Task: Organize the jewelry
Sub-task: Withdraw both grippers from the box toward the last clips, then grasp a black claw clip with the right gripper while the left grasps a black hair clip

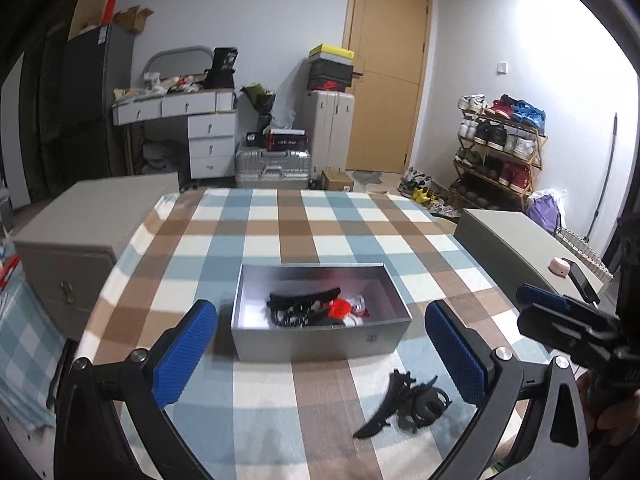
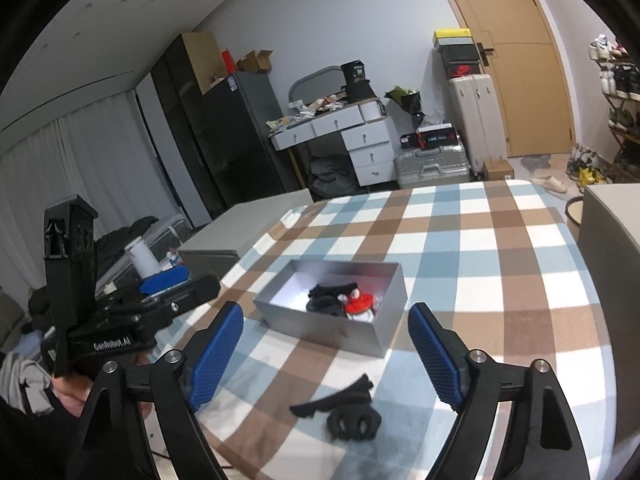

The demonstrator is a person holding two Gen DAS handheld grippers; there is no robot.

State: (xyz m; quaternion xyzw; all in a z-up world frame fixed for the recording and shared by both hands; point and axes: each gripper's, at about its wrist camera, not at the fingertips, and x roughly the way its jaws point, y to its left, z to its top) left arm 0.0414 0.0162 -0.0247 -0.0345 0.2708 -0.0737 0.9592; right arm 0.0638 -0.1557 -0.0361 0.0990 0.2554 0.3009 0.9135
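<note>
Covering the tabletop (image 1: pixel 304 216) is a checked cloth of blue, brown and white squares, with low grey cabinets standing at both its sides. Near the middle of the cloth sits a shallow rectangular silver-grey metal box (image 1: pixel 320 344), lid off, holding a small heap of black hair clips and a red-and-white ornament (image 1: pixel 316 308); the pieces are tangled and cannot be told apart. On the bare cloth just in front of the box, apart from it, lies a black plastic claw hair clip (image 1: pixel 404 404) beside a long curved black clip; in the right wrist view they are blurred.

The left gripper (image 1: pixel 320 356) hangs above the near edge of the tabletop, its blue ribbed jaws standing wide apart with nothing between them. The right gripper (image 2: pixel 326 360) is likewise spread wide, its jaws empty, the black clips lying on the cloth below and between them, untouched. Each gripper shows at the edge of the other's view, held in a hand (image 2: pixel 76 396).
</note>
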